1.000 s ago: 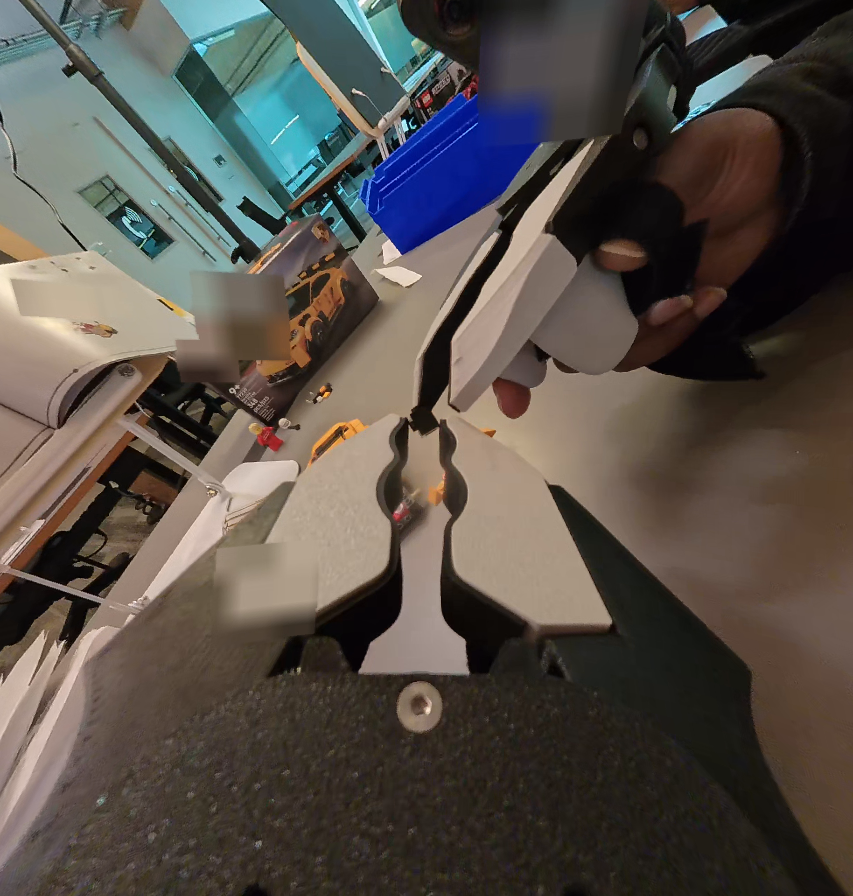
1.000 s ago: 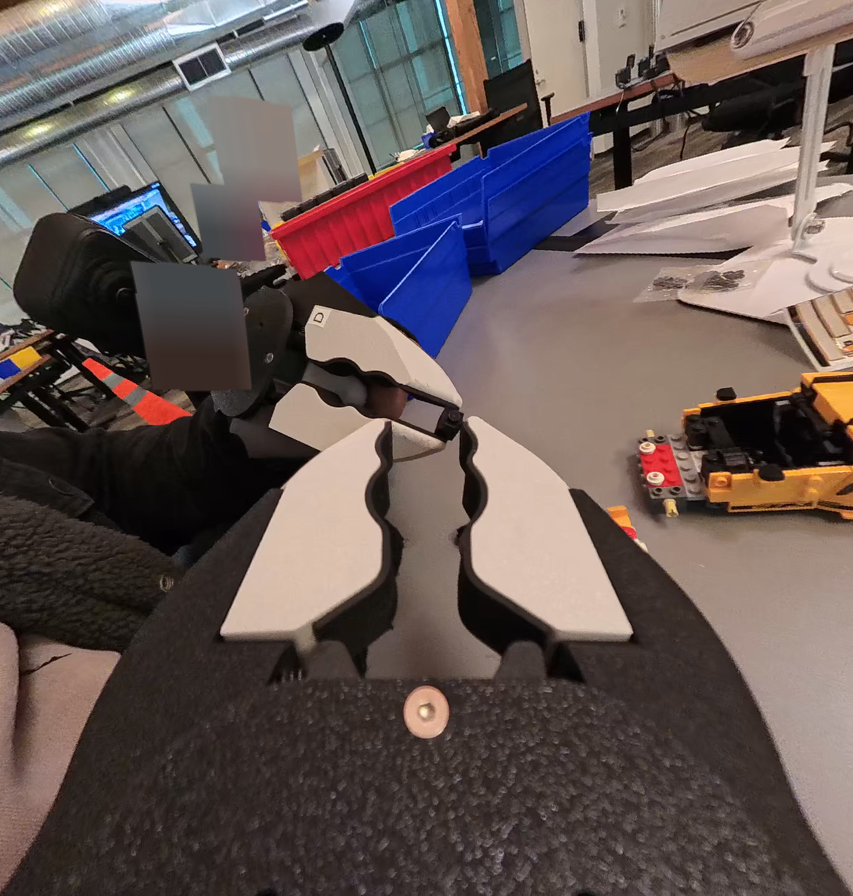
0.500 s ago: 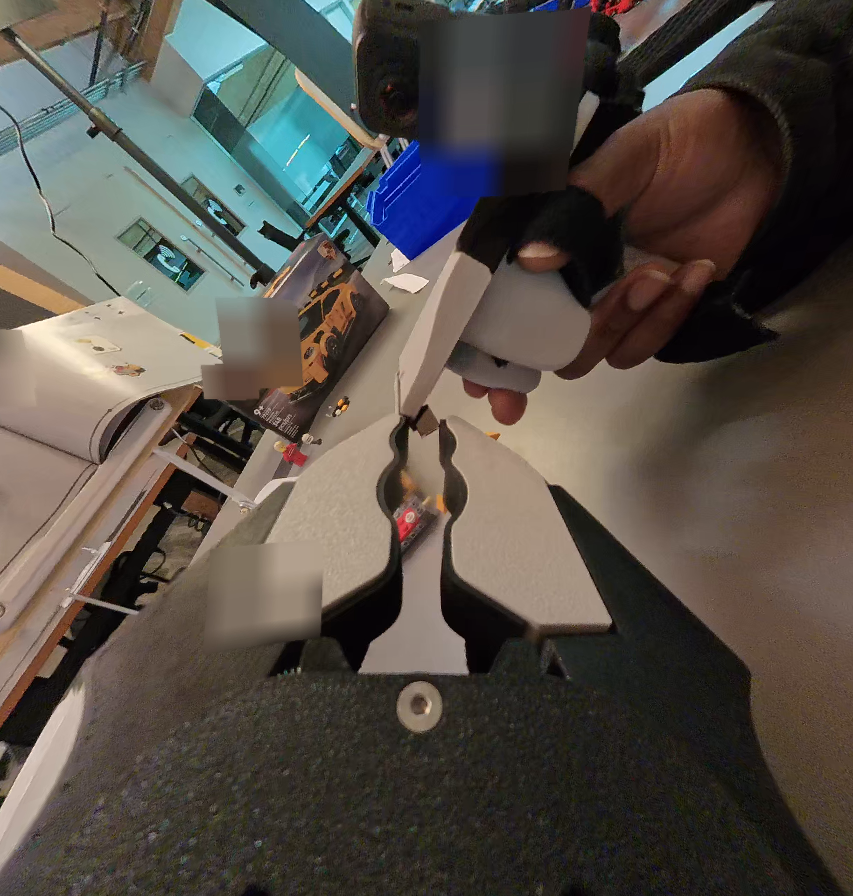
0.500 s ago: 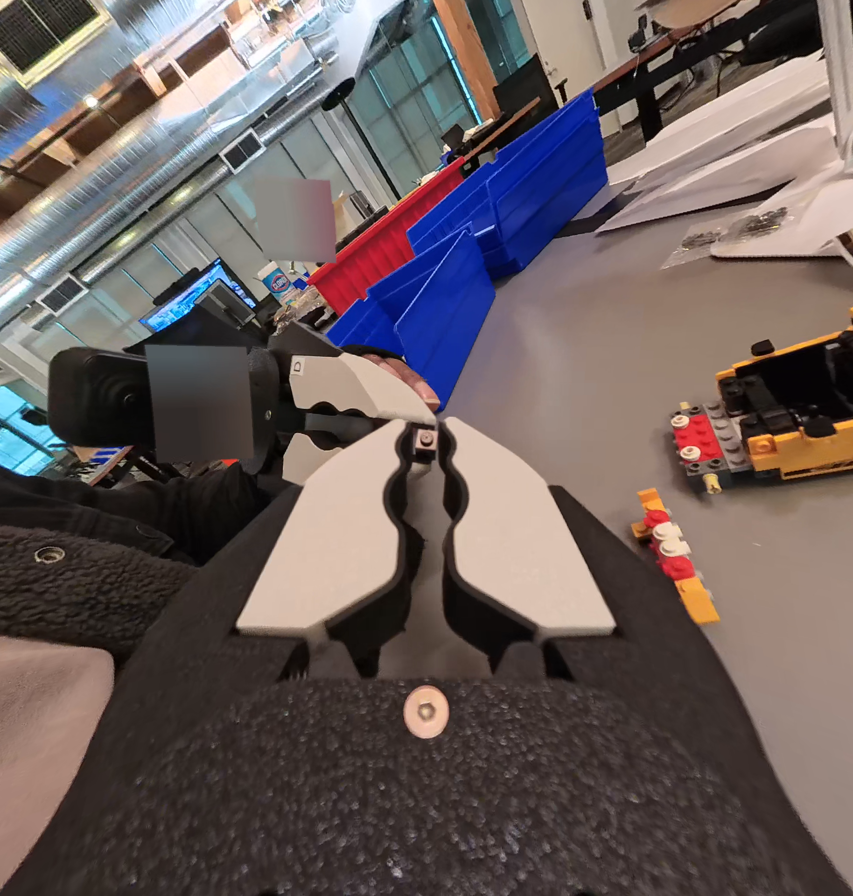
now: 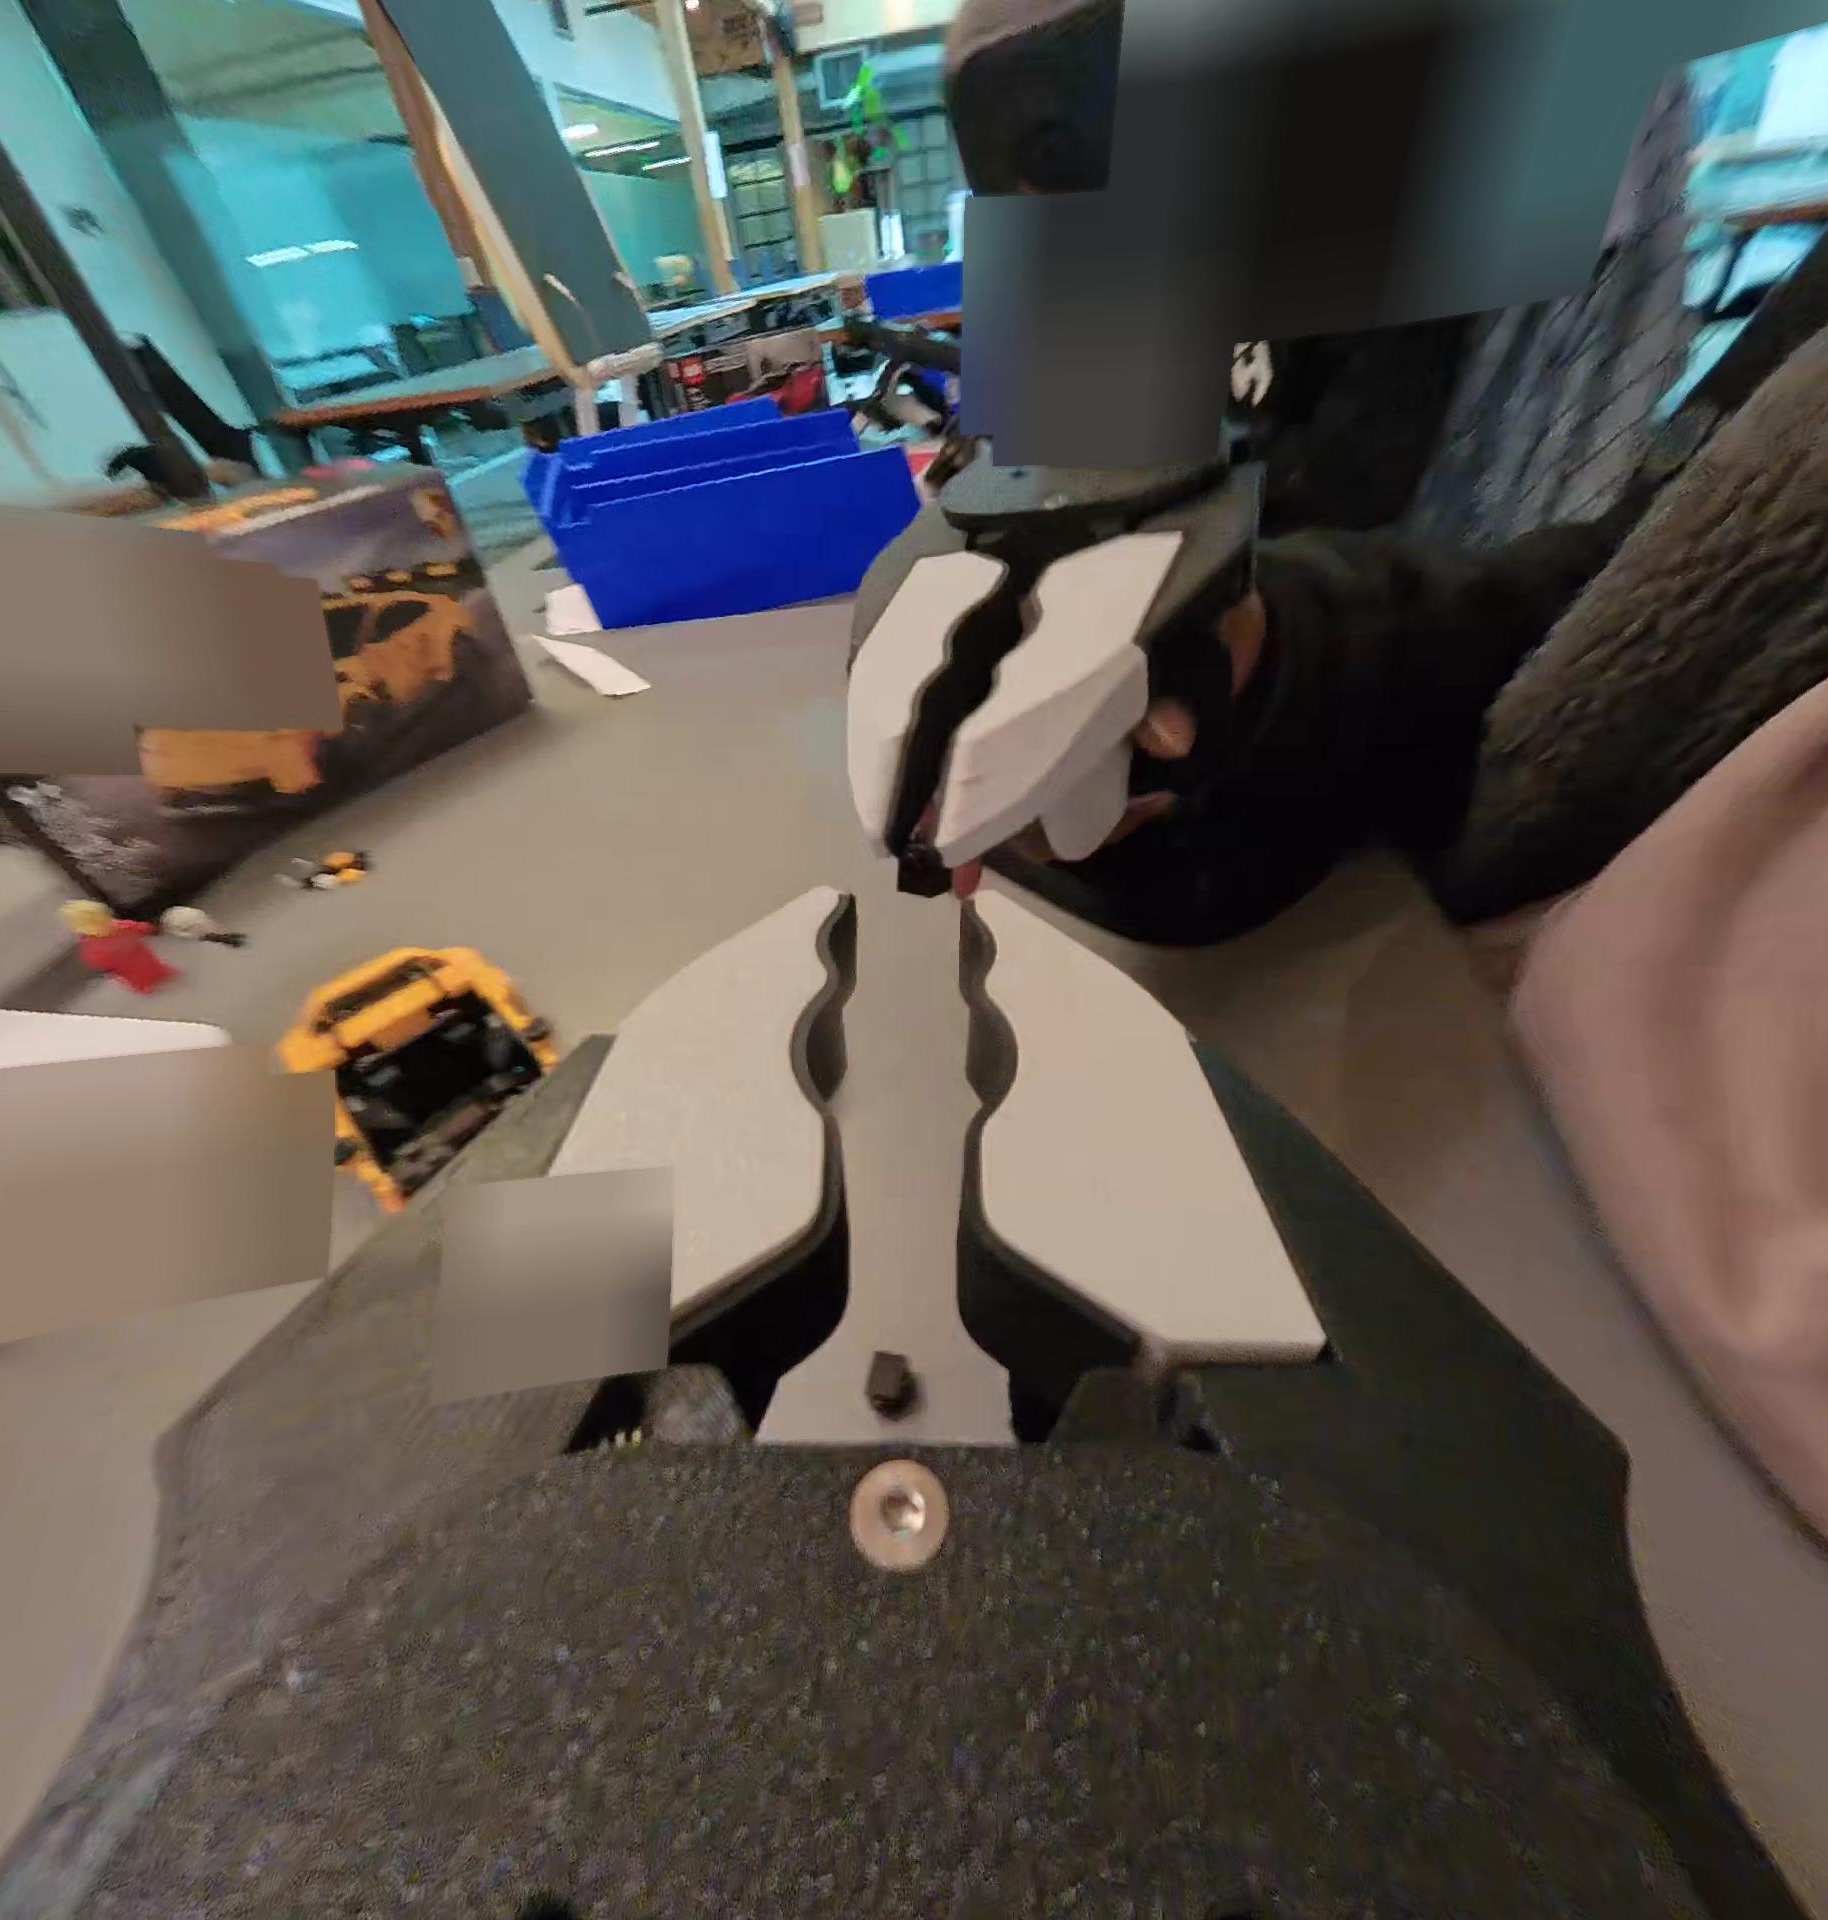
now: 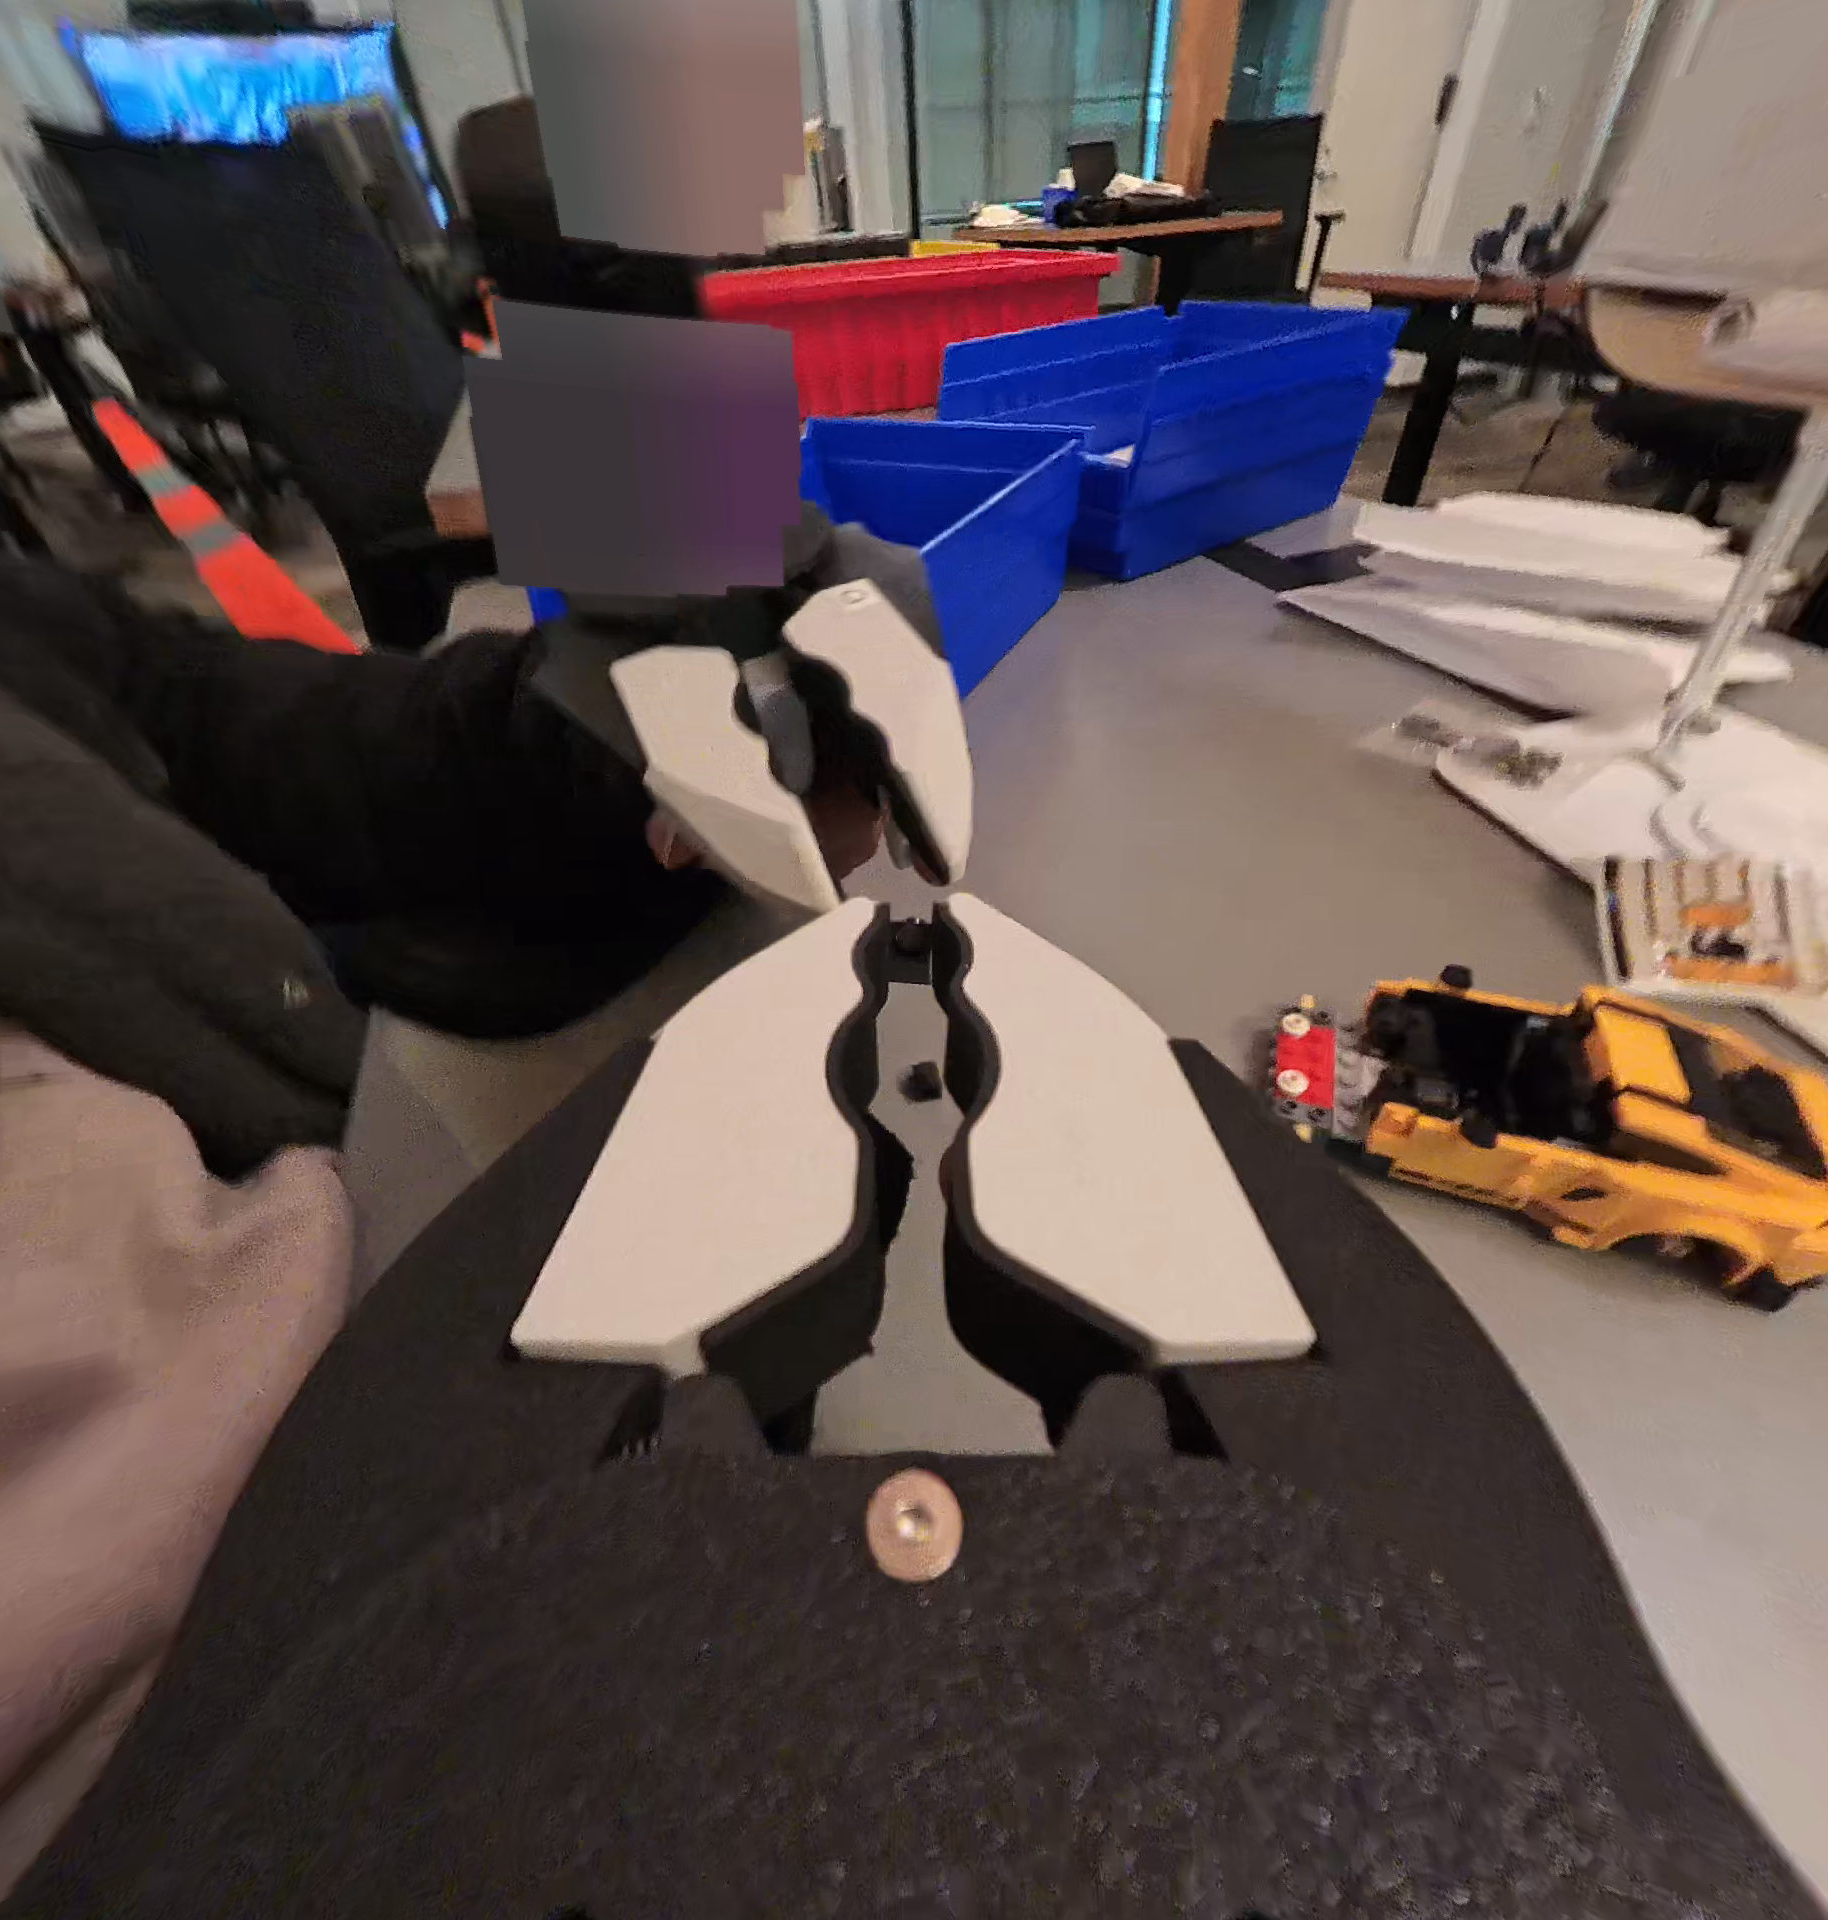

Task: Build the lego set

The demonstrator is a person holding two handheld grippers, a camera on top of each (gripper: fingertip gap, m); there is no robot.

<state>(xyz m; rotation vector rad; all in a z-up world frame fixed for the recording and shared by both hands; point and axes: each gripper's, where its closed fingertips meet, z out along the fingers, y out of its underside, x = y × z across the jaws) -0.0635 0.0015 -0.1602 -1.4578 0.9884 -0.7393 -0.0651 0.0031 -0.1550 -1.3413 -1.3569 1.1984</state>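
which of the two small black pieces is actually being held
The black piece pinched at the tips of the right gripper. The other black piece lies loose on the table below, and the left gripper is open and empty.

Yellow lego car (image 6: 1606,1132) blurred; its nose cut off.

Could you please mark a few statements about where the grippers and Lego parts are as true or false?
1. The right gripper has its jaws shut on a small black piece. True.
2. The left gripper grips a piece too. False: its jaws are open and empty.
3. The yellow car stands on the table. True.
4. The red bin stands in front of the blue bins. False: it stands behind them.
5. A loose black piece lies on the table. True.
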